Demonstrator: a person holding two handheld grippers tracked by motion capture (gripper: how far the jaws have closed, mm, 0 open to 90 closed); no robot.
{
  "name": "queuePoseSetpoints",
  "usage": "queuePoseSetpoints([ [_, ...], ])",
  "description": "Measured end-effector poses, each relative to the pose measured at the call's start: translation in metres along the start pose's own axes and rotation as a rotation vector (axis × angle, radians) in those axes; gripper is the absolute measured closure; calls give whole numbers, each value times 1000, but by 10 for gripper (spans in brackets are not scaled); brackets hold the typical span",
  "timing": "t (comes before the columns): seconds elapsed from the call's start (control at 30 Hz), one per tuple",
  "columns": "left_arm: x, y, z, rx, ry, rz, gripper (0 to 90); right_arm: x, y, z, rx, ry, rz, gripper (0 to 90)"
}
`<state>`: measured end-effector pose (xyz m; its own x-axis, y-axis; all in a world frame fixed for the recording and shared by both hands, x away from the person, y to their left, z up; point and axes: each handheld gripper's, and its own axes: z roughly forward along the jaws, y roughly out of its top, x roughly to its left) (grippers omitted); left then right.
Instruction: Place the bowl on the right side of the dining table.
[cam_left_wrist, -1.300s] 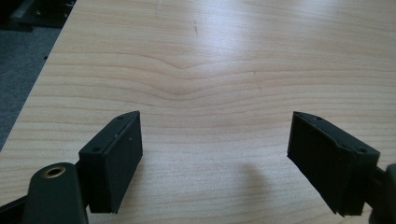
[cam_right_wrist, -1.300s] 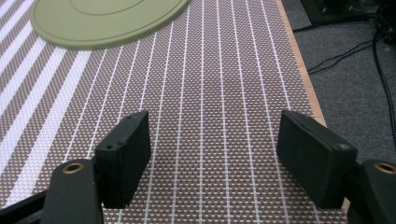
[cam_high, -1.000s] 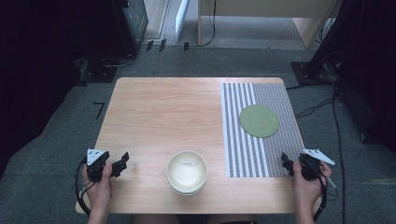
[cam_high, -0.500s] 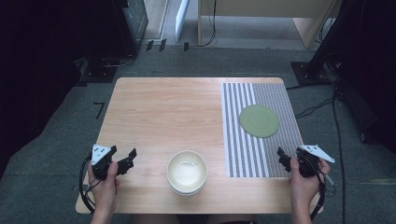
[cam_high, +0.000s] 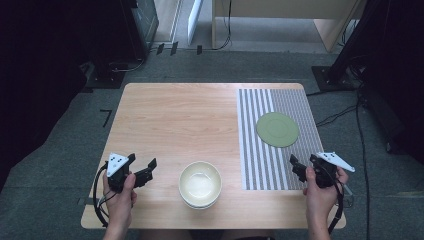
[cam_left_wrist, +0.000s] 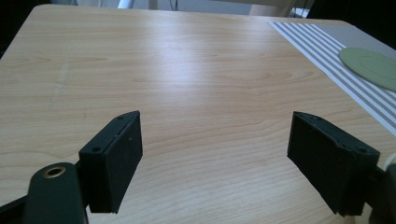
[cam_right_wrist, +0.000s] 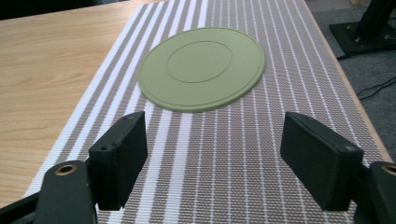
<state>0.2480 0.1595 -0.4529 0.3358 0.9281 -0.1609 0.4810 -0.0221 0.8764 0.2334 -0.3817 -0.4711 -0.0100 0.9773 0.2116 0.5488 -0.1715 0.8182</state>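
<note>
Nothing moved yet: cream round ceramic bowl by table's near edge, both claws wide, empty.

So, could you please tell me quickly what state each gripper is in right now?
Left gripper: open, holding nothing, over bare table.
Right gripper: open, holding nothing, over the striped mat.

Both tongs are black, each with two flat rectangular jaw blocks bearing small screw holes. A brass-ringed hole sits on the left tongs linkage. The right tongs carry a white three-cornered plate with dark dots; black cables loop below. Forearms are bare.
</note>
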Motion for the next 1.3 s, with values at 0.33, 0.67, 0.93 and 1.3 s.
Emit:
queuePoseSetpoints([
  [0.33, -15, 5, -1, -15, -41, 20, 175, 17, 2, 2, 13, 37, -20, 228],
  [0.67, -27, 9, -1, -26, -74, 35, 175, 41, 2, 3, 17, 67, -59, 224],
  [0.93, -41, 10, -1, -26, -106, 55, 175, 56, 1, 4, 27, 83, -67, 224],
  [1.3, -59, 9, 2, -27, -148, 89, 175, 75, 0, 5, 34, 103, -83, 225],
])
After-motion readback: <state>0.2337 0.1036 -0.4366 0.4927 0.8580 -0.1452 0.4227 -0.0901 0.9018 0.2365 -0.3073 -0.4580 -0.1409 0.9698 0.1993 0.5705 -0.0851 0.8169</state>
